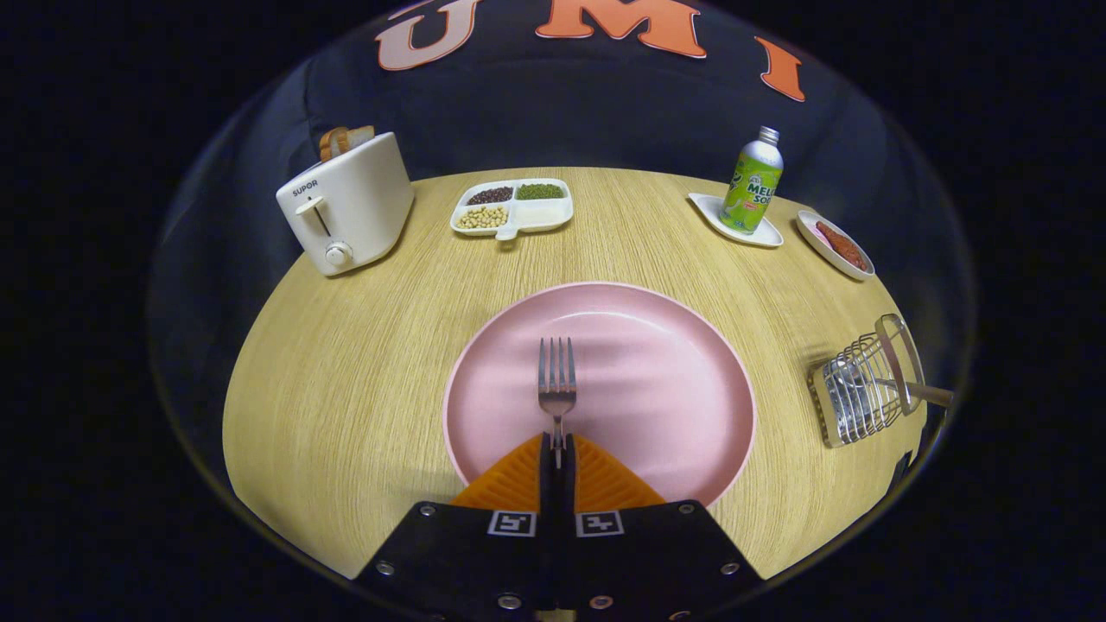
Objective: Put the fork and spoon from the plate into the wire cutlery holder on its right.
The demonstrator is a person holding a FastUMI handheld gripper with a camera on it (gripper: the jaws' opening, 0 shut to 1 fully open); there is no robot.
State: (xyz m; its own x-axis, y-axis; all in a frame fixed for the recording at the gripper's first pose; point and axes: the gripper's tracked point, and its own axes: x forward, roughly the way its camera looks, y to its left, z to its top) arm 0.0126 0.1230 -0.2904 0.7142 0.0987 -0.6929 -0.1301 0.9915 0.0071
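A metal fork (557, 380) points away from me over the pink plate (674, 371), its tines toward the plate's middle. My gripper (558, 449) is shut on the fork's handle, both fingers pressed against it at the plate's near rim. The wire cutlery holder (860, 393) stands on the table to the right of the plate. A wooden-handled utensil (920, 390) sticks out of it; its head is hidden inside the wires.
On the round wooden table (346, 380), a white toaster (350, 207) with bread stands far left. A divided dish of beans (512, 207) sits at the far middle. A green bottle (753, 183) on a small tray and a small dish (836, 244) stand far right.
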